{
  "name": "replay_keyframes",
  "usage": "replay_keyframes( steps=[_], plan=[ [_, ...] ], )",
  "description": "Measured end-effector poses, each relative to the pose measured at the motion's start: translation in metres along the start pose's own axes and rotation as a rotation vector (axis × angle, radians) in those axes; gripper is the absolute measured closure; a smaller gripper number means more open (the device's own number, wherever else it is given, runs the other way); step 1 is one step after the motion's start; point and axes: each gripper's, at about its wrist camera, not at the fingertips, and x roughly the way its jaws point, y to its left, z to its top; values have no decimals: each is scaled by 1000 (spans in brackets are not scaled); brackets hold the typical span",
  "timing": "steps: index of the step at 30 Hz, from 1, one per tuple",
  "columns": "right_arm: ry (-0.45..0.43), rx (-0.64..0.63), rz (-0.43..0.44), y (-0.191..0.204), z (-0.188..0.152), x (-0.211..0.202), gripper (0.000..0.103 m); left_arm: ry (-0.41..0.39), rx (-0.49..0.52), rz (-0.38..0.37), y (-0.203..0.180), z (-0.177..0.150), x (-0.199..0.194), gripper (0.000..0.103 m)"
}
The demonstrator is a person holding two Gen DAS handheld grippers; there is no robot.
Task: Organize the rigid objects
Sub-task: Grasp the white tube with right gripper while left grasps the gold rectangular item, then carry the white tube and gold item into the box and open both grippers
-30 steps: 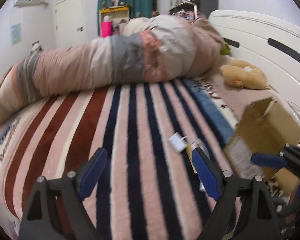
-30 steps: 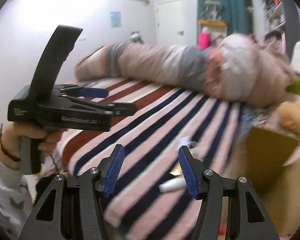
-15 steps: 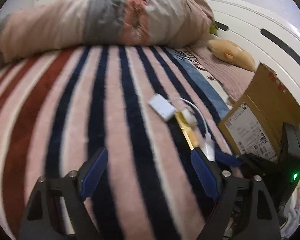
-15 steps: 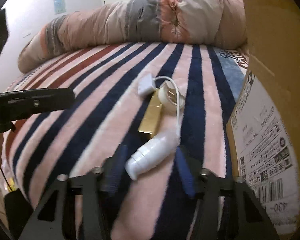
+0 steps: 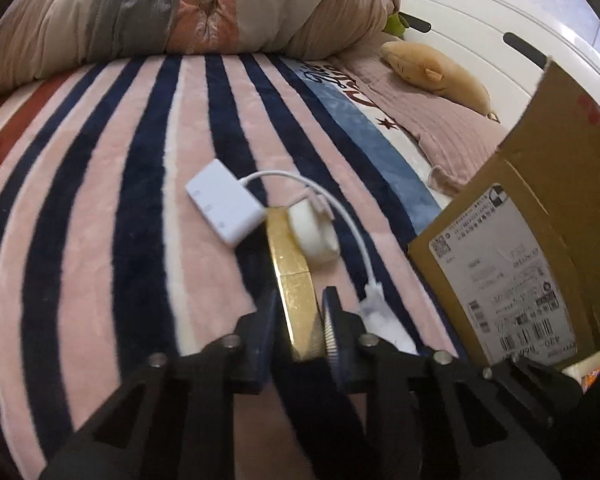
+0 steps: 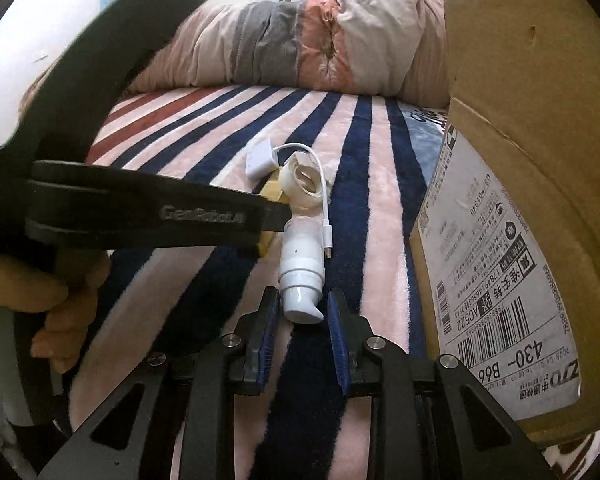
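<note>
Grippers angle steeply down at the striped blanket (image 5: 100, 240). The left gripper (image 5: 298, 316) has just clamped its jaws on the near end of the gold box (image 5: 296, 280). The right gripper (image 6: 302, 312) has closed around the white pump bottle (image 6: 302, 268), its nozzle between the pads. At 3 o'clock stands the cardboard box (image 6: 520, 160), cropped by the frame. The white adapter (image 5: 222, 208) lies at 11 o'clock from the gold box. A hand (image 6: 60, 316) shows partly, blurred.
</note>
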Motion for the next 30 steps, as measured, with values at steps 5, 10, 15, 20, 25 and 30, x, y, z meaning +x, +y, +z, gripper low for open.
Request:
replay_keyframes(
  steps=[5, 10, 15, 20, 25, 30],
  plan=[
    [-15, -6, 19, 1, 7, 3, 81, 14, 5, 62, 16, -20, -33, 88],
    [-19, -40, 12, 6, 14, 15, 83, 40, -4, 124, 36, -48, -68, 88],
    [-17, -45, 74, 11, 9, 8, 86, 16, -41, 130, 41, -55, -65, 78],
    [-14, -51, 106, 14, 1, -2, 85, -29, -50, 170, 39, -55, -49, 73],
    [-3, -57, 103, 18, 9, 14, 83, -45, -61, 191, 43, -57, -54, 88],
    [-26, -104, 110, 27, 17, 9, 84, -95, -55, 210, 45, -61, -84, 88]
  ],
)
